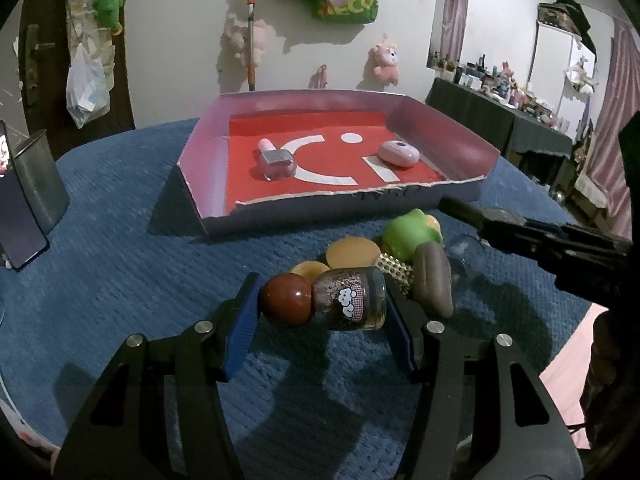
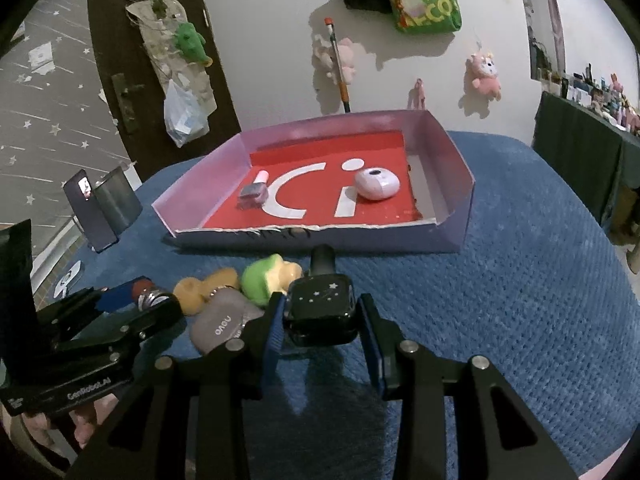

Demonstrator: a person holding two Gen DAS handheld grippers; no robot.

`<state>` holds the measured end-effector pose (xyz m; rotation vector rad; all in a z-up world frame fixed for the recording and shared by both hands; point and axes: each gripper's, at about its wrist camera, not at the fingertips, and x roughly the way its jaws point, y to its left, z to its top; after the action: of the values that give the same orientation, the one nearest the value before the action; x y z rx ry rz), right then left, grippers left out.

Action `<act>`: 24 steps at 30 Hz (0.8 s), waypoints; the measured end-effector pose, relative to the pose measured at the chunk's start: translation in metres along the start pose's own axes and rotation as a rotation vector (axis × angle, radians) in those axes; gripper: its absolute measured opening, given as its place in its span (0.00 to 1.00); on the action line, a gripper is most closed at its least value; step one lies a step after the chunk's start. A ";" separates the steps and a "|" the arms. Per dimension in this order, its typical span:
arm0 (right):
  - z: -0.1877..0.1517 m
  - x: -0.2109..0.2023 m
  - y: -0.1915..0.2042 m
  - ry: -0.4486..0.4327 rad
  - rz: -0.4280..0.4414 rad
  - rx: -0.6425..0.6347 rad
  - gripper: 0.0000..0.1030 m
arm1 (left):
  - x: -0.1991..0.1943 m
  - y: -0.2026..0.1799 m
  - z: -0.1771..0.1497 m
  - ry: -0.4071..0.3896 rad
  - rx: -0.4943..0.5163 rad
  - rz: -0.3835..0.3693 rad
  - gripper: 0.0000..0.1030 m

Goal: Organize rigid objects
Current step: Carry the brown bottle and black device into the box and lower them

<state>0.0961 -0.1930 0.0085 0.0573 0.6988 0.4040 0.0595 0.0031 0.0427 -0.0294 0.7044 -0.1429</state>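
Note:
My left gripper (image 1: 320,304) is shut on a small brown bottle with a round brown cap (image 1: 326,300), held sideways just above the blue cloth. My right gripper (image 2: 320,316) is shut on a black square bottle with star marks (image 2: 321,312). A pink-walled tray with a red floor (image 1: 452,136) (image 2: 456,160) stands beyond both. A pink nail polish bottle (image 1: 275,160) (image 2: 254,192) and a pink oval case (image 1: 399,153) (image 2: 377,184) lie in it.
A pile lies by the grippers: a green toy (image 1: 408,236) (image 2: 260,280), orange round pieces (image 1: 352,252) (image 2: 200,288), a grey case (image 1: 432,280) (image 2: 220,324). A phone (image 1: 16,208) (image 2: 88,208) leans on a grey cup (image 1: 40,176) at left.

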 end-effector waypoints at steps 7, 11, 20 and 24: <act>0.004 -0.001 0.000 -0.004 0.015 0.003 0.37 | 0.000 0.004 0.013 -0.017 0.004 -0.001 0.54; 0.012 -0.005 0.002 -0.022 0.023 -0.008 0.37 | 0.001 0.004 0.027 -0.038 0.020 0.002 0.54; 0.033 -0.002 0.002 -0.037 0.027 -0.035 0.37 | 0.021 0.008 0.054 -0.012 0.008 -0.026 0.54; 0.044 0.003 0.003 -0.039 0.023 -0.055 0.37 | 0.031 0.011 0.066 0.004 -0.003 -0.040 0.54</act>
<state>0.1248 -0.1861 0.0410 0.0213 0.6490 0.4426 0.1266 0.0083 0.0726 -0.0460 0.7079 -0.1805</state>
